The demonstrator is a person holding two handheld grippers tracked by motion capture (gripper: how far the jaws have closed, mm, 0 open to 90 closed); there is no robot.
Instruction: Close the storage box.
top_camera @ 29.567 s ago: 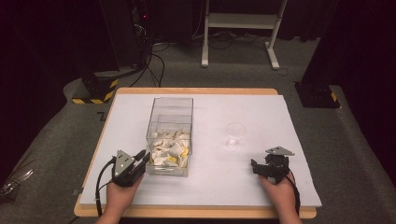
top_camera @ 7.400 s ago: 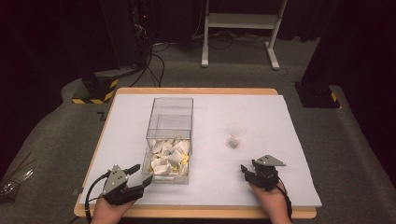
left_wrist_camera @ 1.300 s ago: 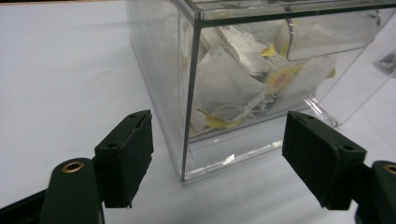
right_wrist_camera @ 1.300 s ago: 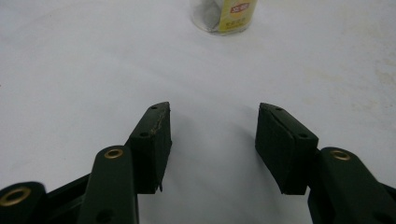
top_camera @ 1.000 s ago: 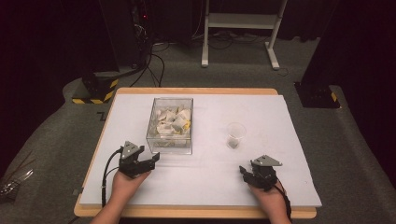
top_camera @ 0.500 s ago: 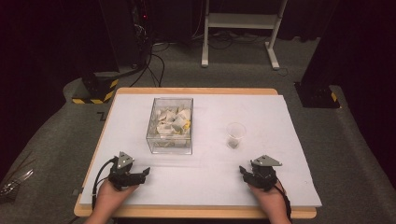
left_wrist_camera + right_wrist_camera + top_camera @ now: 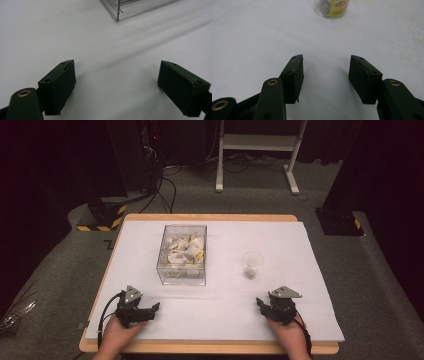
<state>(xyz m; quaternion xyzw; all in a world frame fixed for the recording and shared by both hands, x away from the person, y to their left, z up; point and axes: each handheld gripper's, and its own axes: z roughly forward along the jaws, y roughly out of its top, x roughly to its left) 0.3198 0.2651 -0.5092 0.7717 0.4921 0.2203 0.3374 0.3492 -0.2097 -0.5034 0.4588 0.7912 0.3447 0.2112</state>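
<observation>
Clear rectangular plastic box [image 7: 182, 254], loaded w/ crumpled white and yellow wrapped bits, sits upright on the white table cover [image 7: 220, 305], at roughly 11 o'clock from table centre and at 1 o'clock from your left gripper [image 7: 145, 312]. Its near corner shows at 12 o'clock in the left gripper view [image 7: 117, 10], well apart from the jaws. Your left gripper's jaws have just been opening and now stand spread wide w/ nothing between them, only bare cover under them. Right gripper [image 7: 264, 306] rests near the front edge at approx 5 o'clock from table centre, jaws parted about halfway, also empty. Small clear plastic cup [image 7: 252, 265] w/ something dark in the bottom stands at 3 o'clock from the box and at 11 o'clock from your right gripper; the right gripper view catches its base and a yellow label [image 7: 332, 7] dead ahead. Judging by this, the box handling looks done: it stands square, released, your hands parked at the near edge. What's left, if anything, is prob the cup, which neither gripper touches; can't tell from these pics whether more is wanted.
</observation>
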